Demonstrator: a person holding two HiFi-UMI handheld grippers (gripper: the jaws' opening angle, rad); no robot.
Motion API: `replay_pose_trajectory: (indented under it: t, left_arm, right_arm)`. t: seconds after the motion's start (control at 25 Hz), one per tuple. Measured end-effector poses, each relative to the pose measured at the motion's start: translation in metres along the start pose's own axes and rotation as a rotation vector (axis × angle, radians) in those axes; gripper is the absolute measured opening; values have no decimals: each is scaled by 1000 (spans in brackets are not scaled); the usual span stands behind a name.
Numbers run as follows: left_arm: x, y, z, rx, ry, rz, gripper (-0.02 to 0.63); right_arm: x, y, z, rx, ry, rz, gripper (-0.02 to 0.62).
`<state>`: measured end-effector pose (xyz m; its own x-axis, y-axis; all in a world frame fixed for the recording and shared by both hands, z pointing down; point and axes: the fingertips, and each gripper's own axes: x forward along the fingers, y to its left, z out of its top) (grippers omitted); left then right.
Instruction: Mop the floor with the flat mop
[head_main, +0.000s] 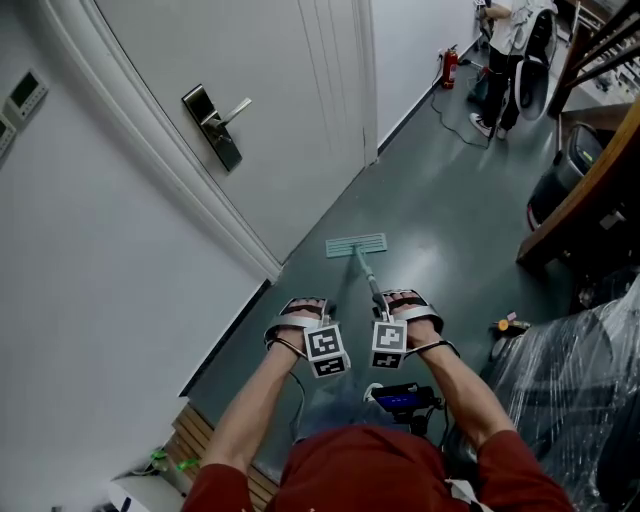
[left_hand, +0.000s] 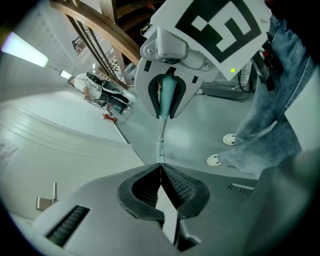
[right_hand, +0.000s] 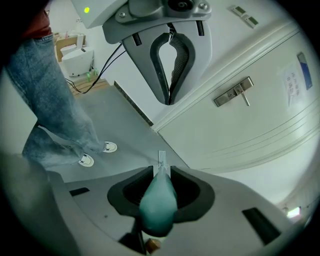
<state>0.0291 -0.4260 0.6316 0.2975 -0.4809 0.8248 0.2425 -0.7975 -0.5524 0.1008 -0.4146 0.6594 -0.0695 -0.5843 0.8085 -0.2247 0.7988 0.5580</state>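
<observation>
The flat mop's pale green head (head_main: 356, 245) lies on the dark grey floor near the door frame. Its pole (head_main: 368, 275) slants back to my right gripper (head_main: 398, 298). In the right gripper view, that gripper (right_hand: 161, 170) is shut on the teal handle grip (right_hand: 157, 200), and the mop head (right_hand: 161, 159) shows small beyond it. My left gripper (head_main: 303, 305) hangs just left of the pole, apart from it. In its own view the left gripper (left_hand: 160, 166) has its tips together with nothing between them, and it faces the teal grip (left_hand: 167, 95).
A white door with a lever handle (head_main: 215, 125) and white wall run along the left. A wooden beam (head_main: 590, 190), a black bin (head_main: 560, 180) and plastic-wrapped goods (head_main: 570, 370) crowd the right. A small orange object (head_main: 510, 324) lies on the floor. A person (head_main: 505, 40) stands far down the corridor.
</observation>
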Motion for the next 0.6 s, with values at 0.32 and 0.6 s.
replay_pose_trajectory:
  t: [0.32, 0.6]
  left_arm:
    - [-22, -27, 13, 16, -12, 19, 17]
    - [-36, -45, 0, 34, -28, 43, 17]
  right_arm:
    - [-28, 35, 4, 1, -19, -7, 118]
    - [-41, 61, 20, -12, 1, -2, 118]
